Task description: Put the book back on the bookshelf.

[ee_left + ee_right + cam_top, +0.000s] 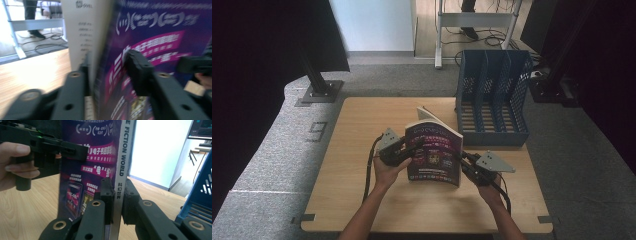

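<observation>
Magazine (434, 152) stood upright mid-table, gripped from both sides.
Left gripper (409, 148) pinched its open edge, right gripper (117, 195) clamped the spine — next, probably, a level carry to the blue file rack (494, 95) behind.

The magazine (150, 37) cover print is motion-blurred in the left gripper view, its top cut off.

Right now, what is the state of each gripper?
Left gripper: closed on the purple-covered magazine.
Right gripper: closed on the magazine's spine.
</observation>
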Motion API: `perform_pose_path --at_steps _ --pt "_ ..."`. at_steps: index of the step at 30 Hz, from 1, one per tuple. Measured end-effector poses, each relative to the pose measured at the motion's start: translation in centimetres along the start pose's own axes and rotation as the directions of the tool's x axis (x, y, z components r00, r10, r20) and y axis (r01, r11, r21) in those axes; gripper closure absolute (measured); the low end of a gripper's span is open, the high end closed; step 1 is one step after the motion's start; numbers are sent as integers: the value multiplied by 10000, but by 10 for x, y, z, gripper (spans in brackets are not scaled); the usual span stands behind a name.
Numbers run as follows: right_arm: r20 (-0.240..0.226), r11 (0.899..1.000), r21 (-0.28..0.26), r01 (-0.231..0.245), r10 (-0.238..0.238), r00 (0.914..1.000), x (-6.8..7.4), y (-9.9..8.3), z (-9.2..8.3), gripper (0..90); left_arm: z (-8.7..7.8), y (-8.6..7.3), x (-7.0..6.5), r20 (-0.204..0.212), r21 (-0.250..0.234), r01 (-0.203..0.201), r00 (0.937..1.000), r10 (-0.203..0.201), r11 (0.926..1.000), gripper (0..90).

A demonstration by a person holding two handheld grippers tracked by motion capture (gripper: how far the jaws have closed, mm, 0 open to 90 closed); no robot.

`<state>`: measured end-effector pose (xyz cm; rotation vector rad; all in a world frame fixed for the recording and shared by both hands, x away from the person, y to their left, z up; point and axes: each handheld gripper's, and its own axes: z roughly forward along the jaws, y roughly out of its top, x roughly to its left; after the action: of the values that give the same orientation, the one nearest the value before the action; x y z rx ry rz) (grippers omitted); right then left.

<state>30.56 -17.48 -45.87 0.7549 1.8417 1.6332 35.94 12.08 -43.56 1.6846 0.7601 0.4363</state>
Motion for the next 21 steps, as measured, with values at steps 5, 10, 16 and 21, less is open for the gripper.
perform_pose_path --at_steps 5,10,16,21 --pt "-127 9999 -25 146 -146 9998 3 0 -1 812 4 1 4 -162 167 176 9997 -173 9997 368" --pt "-171 9995 7 315 -315 9994 6 -1 0 815 10 7 13 -21 200 325 9995 -325 9993 265" --pt "-201 9991 -28 415 -416 9989 8 -1 -1 816 16 13 16 293 290 181 9994 -190 9994 194" --pt "-256 9987 -86 498 -500 9984 8 -3 -5 814 24 19 12 722 314 65 9974 -87 9995 186"
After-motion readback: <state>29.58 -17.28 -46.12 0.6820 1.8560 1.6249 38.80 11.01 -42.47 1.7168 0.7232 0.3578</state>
